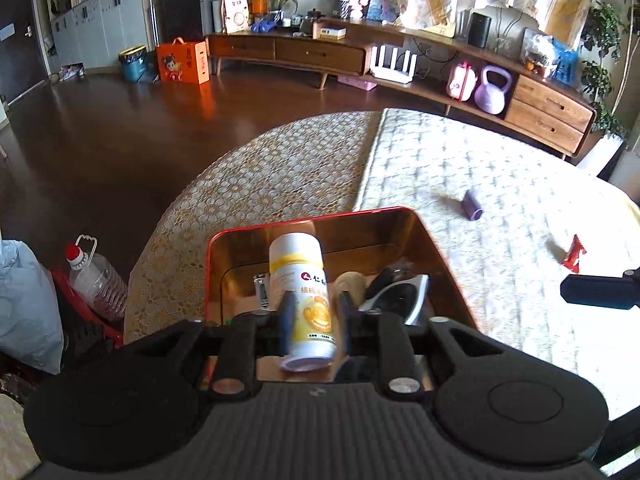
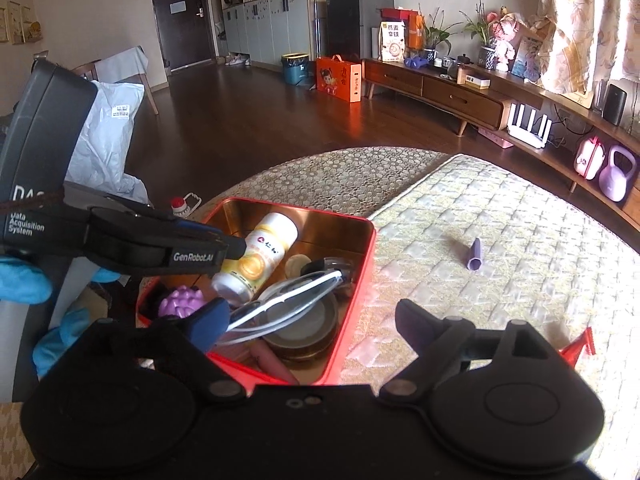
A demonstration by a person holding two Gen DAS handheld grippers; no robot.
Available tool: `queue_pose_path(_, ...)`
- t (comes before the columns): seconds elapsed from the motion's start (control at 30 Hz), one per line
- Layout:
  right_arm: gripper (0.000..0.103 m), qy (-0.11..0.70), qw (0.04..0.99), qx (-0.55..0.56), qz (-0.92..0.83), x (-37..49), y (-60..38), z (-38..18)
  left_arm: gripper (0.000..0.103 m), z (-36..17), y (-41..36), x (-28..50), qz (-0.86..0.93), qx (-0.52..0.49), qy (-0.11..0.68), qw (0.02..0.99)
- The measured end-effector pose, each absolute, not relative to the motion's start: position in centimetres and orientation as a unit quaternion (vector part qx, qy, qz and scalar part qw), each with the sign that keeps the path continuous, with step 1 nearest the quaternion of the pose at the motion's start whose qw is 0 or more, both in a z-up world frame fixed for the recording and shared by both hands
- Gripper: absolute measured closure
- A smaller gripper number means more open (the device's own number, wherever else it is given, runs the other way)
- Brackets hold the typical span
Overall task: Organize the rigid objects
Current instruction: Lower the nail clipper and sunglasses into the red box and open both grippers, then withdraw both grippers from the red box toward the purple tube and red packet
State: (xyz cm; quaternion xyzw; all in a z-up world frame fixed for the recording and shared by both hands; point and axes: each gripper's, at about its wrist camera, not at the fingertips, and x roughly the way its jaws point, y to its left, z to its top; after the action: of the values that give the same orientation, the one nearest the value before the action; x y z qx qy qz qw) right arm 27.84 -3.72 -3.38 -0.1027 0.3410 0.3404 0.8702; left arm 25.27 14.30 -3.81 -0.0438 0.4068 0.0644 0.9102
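Left gripper point(image 1: 313, 314) pinches the white-and-yellow bottle point(image 1: 301, 292) tight, tilted over the red tin point(image 2: 362, 280) that already has glasses point(image 2: 288, 304) and a purple spiky ball point(image 2: 182, 300) inside, while the right gripper point(image 2: 308, 320) hangs wide open and empty over the tin's near edge.

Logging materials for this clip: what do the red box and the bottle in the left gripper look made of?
Red box: likely tin-plate metal, its gold inner walls glossy and mirror-like. Bottle: probably plastic, opaque white with a printed yellow label; the left gripper clamps it.
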Motion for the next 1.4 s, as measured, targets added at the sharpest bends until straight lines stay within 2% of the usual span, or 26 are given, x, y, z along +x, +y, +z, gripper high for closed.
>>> queue_pose_path(0.03, 0.009, 0.34, 0.871, -0.101, 0.34, 27.6, -4.1, -3.2, 0.064, -3.6, 14.0, 25.1, 0.063, -0.043, 0.403, 0.912)
queue_pose_path(0.1, 0.008, 0.336, 0.873, -0.098, 0.339, 27.1, -5.1, -2.9, 0.027, -3.2, 13.4, 24.5, 0.064, -0.043, 0.389, 0.918)
queue_pose_path(0.17, 0.005, 0.333, 0.875, -0.097, 0.338, 26.6, -6.3, -2.7, 0.021, -2.9, 12.7, 24.0, 0.07, -0.041, 0.375, 0.923)
queue_pose_path(0.27, 0.0, 0.326, 0.88, -0.097, 0.33, 26.2, -8.4, -2.6, 0.021, -2.6, 11.8, 23.9, 0.058, -0.048, 0.375, 0.924)
queue_pose_path(0.73, 0.0, 0.335, 0.911, -0.056, 0.234, 29.3, -19.2, -3.8, 0.02, -1.7, 4.4, 27.1, 0.024, -0.041, 0.373, 0.926)
queue_pose_path(1.0, 0.0, 0.357, 0.914, -0.027, 0.193, 32.6, -23.0, -5.8, 0.02, -1.4, -0.4, 32.3, 0.011, -0.017, 0.368, 0.93)
queue_pose_path(1.4, 0.0, 0.38, 0.91, -0.015, 0.166, 38.9, -23.1, -8.5, 0.02, -4.9, -2.0, 41.1, 0.039, -0.068, 0.41, 0.909)
